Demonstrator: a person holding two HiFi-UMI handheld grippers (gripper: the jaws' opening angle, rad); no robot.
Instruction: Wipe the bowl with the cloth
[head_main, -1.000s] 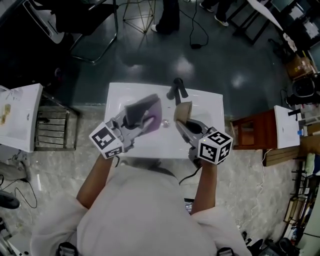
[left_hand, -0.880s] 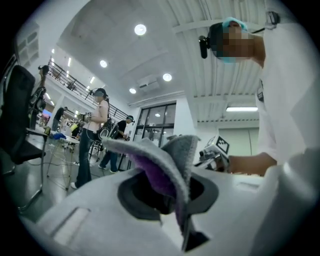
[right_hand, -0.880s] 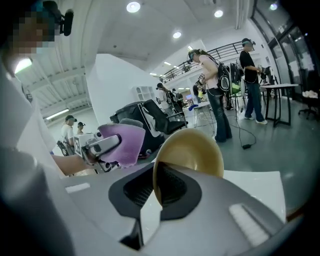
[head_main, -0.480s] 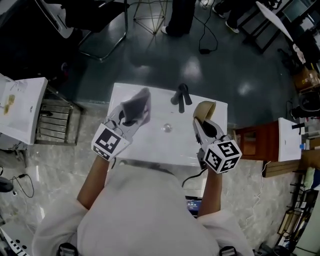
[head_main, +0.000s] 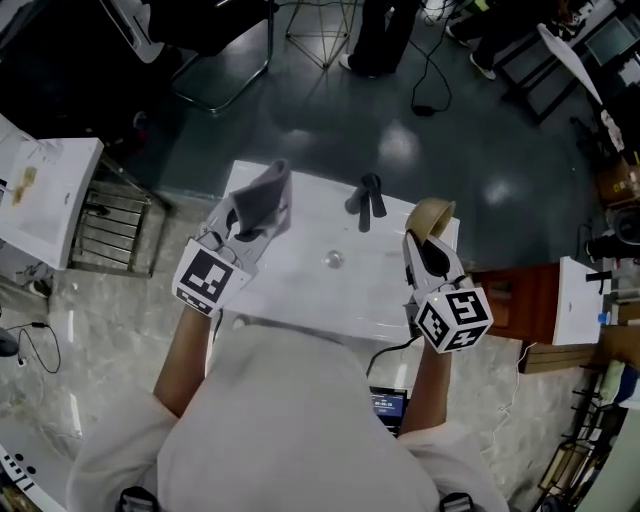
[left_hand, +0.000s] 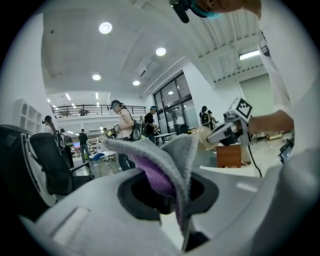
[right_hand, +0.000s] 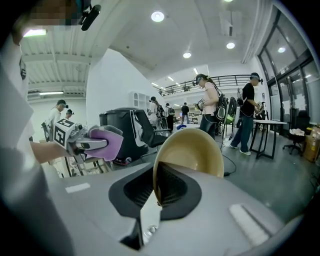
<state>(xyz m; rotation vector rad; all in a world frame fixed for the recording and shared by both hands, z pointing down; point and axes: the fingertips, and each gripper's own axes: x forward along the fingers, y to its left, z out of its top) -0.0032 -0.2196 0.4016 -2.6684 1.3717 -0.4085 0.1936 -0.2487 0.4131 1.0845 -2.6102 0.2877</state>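
In the head view, our left gripper (head_main: 250, 216) holds the grey-and-purple fabric cloth (head_main: 266, 198) over the far-left corner of the white sink (head_main: 300, 285). Our right gripper (head_main: 428, 246) holds the tan round bowl (head_main: 433, 214) at the right, well apart. In the left gripper view, the jaws pinch the cloth. In the right gripper view, the jaws clamp the bowl's rim.

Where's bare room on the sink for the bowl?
Free: sink middle, between cloth and bowl, this side of the faucet; only the drain there. Crowded: both back corners, under left gripper and right gripper.
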